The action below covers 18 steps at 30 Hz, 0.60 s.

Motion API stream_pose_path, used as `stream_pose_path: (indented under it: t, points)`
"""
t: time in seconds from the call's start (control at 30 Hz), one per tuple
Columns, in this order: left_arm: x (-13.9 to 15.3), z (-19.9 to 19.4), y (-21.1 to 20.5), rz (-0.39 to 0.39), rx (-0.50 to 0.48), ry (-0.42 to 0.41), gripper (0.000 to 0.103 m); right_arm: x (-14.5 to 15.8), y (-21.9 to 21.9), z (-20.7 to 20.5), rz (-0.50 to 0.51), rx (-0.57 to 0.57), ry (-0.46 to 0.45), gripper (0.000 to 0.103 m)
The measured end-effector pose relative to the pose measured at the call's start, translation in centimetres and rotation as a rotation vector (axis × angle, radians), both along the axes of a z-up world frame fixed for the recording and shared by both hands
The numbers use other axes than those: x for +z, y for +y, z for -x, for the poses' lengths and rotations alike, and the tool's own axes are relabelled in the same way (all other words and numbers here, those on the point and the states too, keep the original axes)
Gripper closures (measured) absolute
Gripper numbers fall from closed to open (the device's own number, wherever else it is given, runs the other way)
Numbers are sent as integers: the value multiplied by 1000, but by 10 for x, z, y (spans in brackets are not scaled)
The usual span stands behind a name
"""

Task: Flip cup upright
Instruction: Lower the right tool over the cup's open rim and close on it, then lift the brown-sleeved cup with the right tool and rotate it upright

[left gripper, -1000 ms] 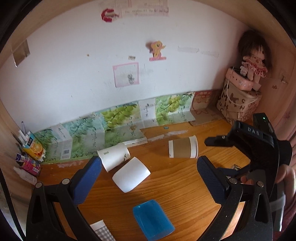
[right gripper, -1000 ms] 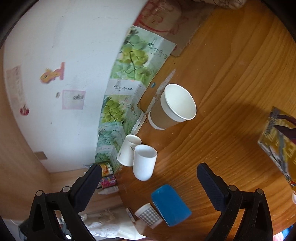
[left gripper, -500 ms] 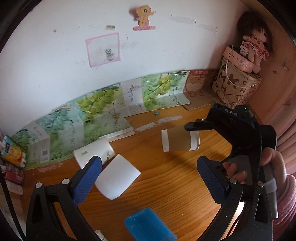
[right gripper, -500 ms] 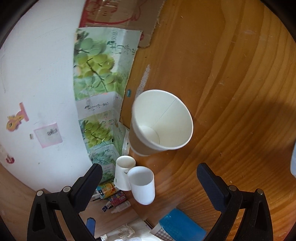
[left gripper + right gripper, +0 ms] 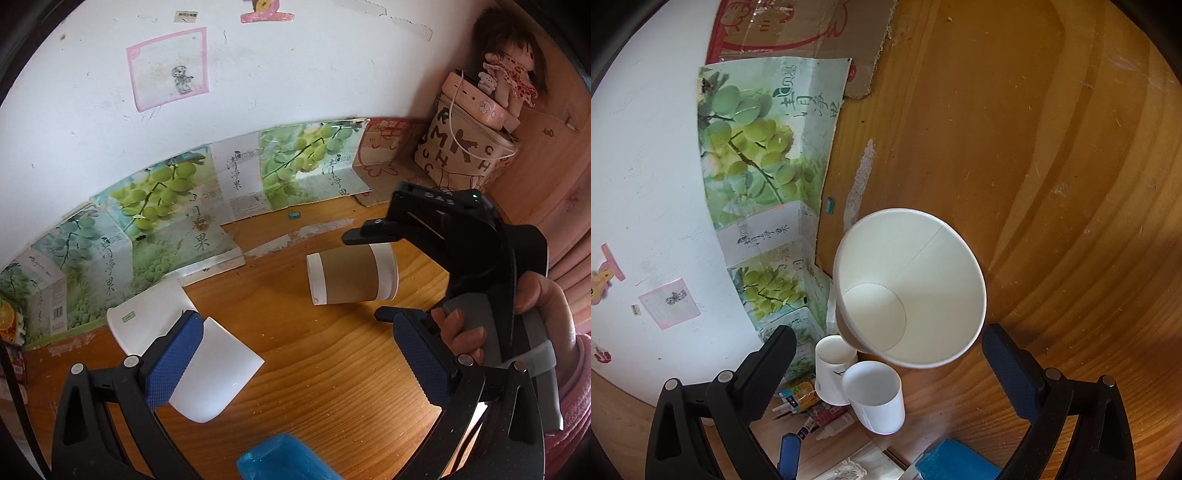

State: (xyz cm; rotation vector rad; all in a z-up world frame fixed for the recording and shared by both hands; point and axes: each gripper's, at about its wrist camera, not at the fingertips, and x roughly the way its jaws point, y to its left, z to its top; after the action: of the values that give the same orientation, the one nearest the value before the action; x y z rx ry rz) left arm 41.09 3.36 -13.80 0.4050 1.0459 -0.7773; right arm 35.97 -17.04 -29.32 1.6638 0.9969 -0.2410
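Cup: brown sleeve, white bands at both ends, plain white inside; two other cups all white; orange-brown wooden table. Cartons along white wall: green grape print. Gripper pads blue, dimpled, on black frames; bag beige with dark letters.

I see my left gripper with jaws spread wide, blue pads at roughly 8 and 4 o'clock of its own view, nothing between them. My right gripper sits at 3 o'clock in the left view, rolled on its side, jaws open, one finger high and one low. My right hand wraps its handle, fingers curled on the trigger, pink sleeve at the wrist. In the right view its fingers are wide apart, not clamping.
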Motion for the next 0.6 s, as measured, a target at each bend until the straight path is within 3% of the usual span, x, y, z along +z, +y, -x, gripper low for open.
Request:
stream_pose_path:
  t: [0.13,0.47,0.6]
  points:
    - [-2,2,-1,-5,-8,4,0,0,-3,-4,35,6,38,8]
    - [-7,5,3,-25,4,20,0,-1,-7,-1,30,-2,0,35]
    - [-5,7,4,-20,9,26,0,0,-6,-2,36,5,0,36]
